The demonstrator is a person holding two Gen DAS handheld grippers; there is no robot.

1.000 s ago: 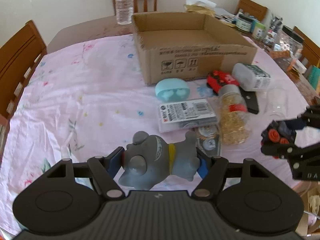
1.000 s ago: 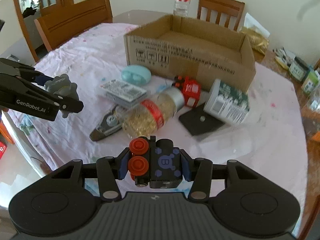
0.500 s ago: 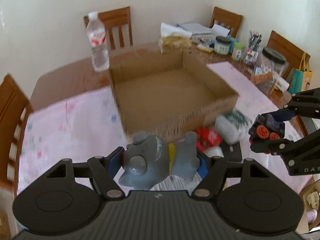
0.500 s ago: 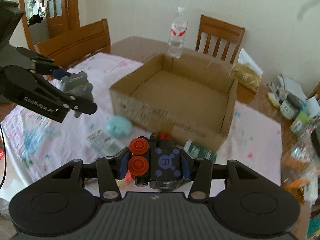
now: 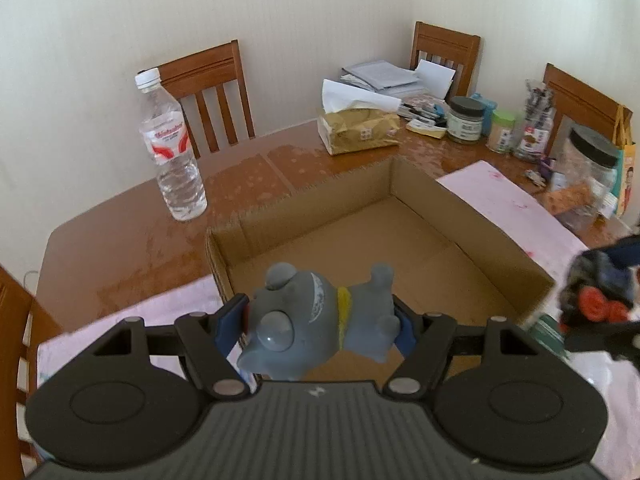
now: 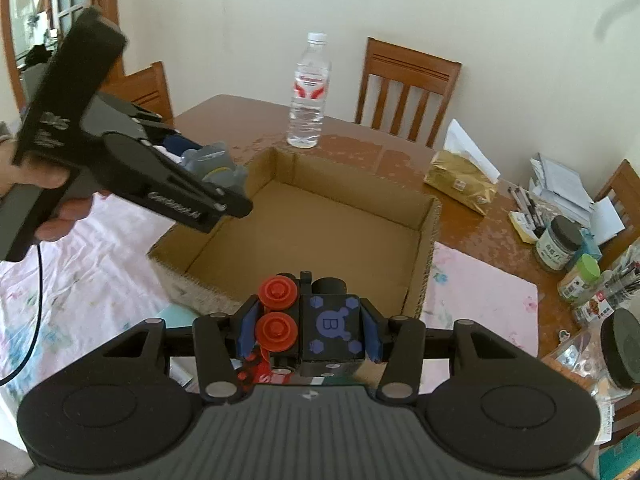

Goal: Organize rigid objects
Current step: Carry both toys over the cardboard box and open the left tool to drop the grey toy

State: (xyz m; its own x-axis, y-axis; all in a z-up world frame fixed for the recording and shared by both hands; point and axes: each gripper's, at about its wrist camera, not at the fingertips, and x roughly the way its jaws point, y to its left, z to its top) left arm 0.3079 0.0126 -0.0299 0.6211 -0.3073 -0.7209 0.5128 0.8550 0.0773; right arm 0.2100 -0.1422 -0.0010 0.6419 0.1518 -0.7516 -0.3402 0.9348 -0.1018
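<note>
Toys are held over the empty box (image 5: pixel 420 240) at the counter's far edge: a grey figure (image 5: pixel 316 320) clamped across head and rump by the left gripper (image 5: pixel 320 324), a wheeled block (image 6: pixel 312 324) pinched by the right gripper (image 6: pixel 308 328). Both seem light, stiff, unlikely to break.
</note>
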